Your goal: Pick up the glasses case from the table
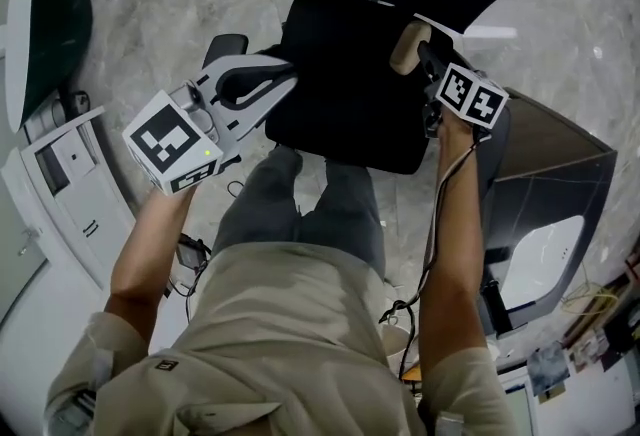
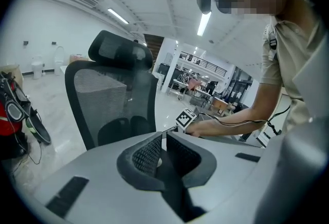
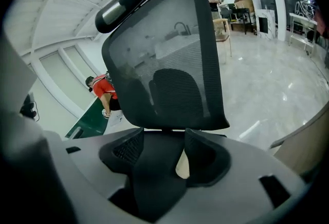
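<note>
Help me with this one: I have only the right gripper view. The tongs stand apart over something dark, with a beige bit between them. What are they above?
Observer: In the head view, the right gripper is over a black office chair seat, and the person stands right at the chair.
Operator: And the beige bit?
Observer: From above it is a small beige thing at the seat's right side, by the tips of the tongs. I cannot tell what it is.
Operator: Where is the other hand?
Observer: The left gripper hangs at the seat's left edge, with its tongs together and nothing between them.
</note>
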